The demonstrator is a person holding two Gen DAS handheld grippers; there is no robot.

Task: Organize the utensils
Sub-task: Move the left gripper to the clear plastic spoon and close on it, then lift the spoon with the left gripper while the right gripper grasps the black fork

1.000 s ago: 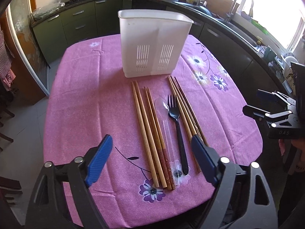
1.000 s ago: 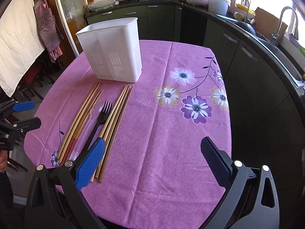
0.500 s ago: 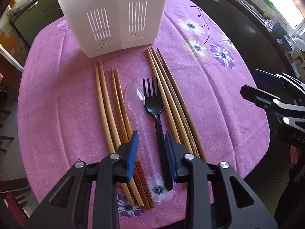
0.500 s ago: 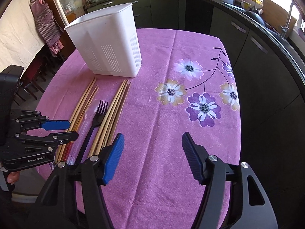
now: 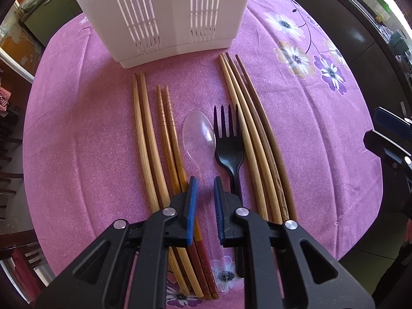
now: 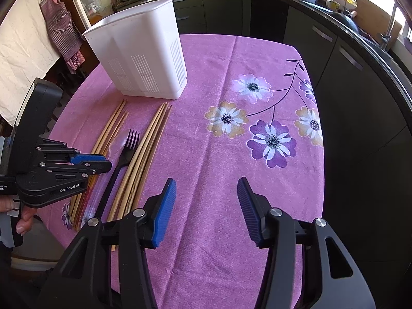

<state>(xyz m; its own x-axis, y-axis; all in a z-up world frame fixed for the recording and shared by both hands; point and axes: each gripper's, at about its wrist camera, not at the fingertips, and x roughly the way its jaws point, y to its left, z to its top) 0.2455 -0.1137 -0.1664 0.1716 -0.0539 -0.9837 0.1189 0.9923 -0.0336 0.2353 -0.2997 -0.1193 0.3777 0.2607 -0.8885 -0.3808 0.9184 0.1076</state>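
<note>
A white slotted utensil holder (image 5: 164, 13) stands at the back of the purple table; it also shows in the right wrist view (image 6: 139, 59). In front lie wooden chopsticks (image 5: 149, 141), more chopsticks (image 5: 255, 139), a clear plastic spoon (image 5: 198, 134) and a black fork (image 5: 229, 152). My left gripper (image 5: 204, 182) is low over the spoon's handle, its jaws narrowed to a small gap on either side of it, not touching. It also shows in the right wrist view (image 6: 103, 162). My right gripper (image 6: 206, 188) is open and empty over bare cloth right of the chopsticks.
The table (image 6: 231, 154) has a purple flowered cloth. Dark kitchen cabinets and a counter (image 6: 347, 51) run behind and to the right. An apron and cloth (image 6: 59, 20) hang at the left. The table's front edge is close under both grippers.
My left gripper moved forward and down over the utensils and narrowed from wide open to a small gap around the spoon handle. My right gripper narrowed somewhat and moved forward.
</note>
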